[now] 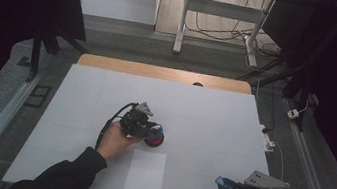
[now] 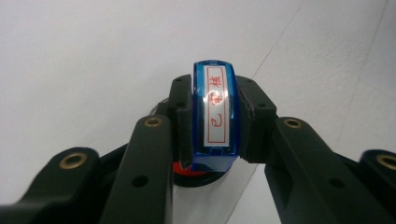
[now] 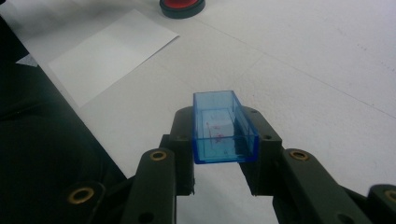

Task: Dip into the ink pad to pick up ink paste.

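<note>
- Ink pad [image 1: 155, 138]: round, dark-rimmed with a red face, lying on the white desk [image 1: 204, 115] near its middle; in the right gripper view it sits just beyond the far corner of the sheet of paper [image 3: 112, 53].
- Blue stamp [image 2: 215, 114]: clamped between the jaws of the left tongs [image 2: 214, 123], label side up, the white label carrying red characters in a red frame. Its lower end stands directly over the ink pad; contact with the red face cannot be confirmed.
- Stamp cap [image 3: 224, 127]: a clear blue open-topped box, clamped in the right tongs [image 3: 225, 140]; inside, only faint red marks on its floor.
- Right tongs [image 1: 231, 187] sit at the desk's near right edge, well apart from the left tongs [image 1: 151, 131].
- Sheet of paper [image 1: 144, 175]: blank, flat, just nearer than the ink pad.
</note>
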The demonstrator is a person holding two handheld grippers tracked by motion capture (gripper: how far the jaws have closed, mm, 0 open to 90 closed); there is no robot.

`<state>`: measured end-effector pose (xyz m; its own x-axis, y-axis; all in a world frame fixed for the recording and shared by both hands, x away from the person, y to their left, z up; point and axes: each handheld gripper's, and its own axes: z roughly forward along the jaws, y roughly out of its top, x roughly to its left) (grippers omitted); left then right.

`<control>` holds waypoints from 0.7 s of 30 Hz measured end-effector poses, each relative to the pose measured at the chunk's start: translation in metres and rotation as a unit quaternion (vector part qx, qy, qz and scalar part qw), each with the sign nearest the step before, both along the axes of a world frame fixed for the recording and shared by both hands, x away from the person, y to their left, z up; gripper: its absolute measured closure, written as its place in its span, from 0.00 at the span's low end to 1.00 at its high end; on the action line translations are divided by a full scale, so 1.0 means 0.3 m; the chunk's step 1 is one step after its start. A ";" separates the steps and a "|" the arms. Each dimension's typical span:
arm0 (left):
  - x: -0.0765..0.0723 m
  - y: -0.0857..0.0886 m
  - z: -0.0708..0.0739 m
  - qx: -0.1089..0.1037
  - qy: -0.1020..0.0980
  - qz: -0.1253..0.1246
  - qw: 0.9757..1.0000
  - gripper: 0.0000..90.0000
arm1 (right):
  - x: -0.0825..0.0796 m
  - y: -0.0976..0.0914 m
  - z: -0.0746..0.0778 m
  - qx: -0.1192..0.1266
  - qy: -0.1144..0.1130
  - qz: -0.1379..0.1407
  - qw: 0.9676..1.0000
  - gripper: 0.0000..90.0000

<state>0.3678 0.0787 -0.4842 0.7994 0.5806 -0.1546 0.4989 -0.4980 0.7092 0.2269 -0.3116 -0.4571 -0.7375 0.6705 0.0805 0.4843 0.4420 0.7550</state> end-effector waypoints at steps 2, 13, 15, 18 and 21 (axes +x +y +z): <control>-0.003 0.001 0.005 -0.001 -0.002 -0.003 1.000 0.78 | 0.000 0.000 0.000 0.000 0.000 0.000 1.000 0.76; -0.030 0.000 0.041 -0.001 -0.009 -0.022 1.000 0.78 | -0.001 -0.001 0.001 -0.002 -0.001 0.001 1.000 0.76; -0.036 0.003 0.049 -0.004 -0.011 -0.025 1.000 0.78 | -0.001 -0.001 0.001 -0.002 -0.001 0.001 1.000 0.76; -0.044 0.009 0.060 -0.012 -0.010 -0.029 0.999 0.78 | -0.001 -0.001 0.001 -0.002 -0.001 0.001 1.000 0.76; -0.053 0.016 0.070 -0.018 -0.011 -0.034 0.999 0.78 | -0.002 0.000 0.001 -0.002 -0.001 0.001 1.000 0.76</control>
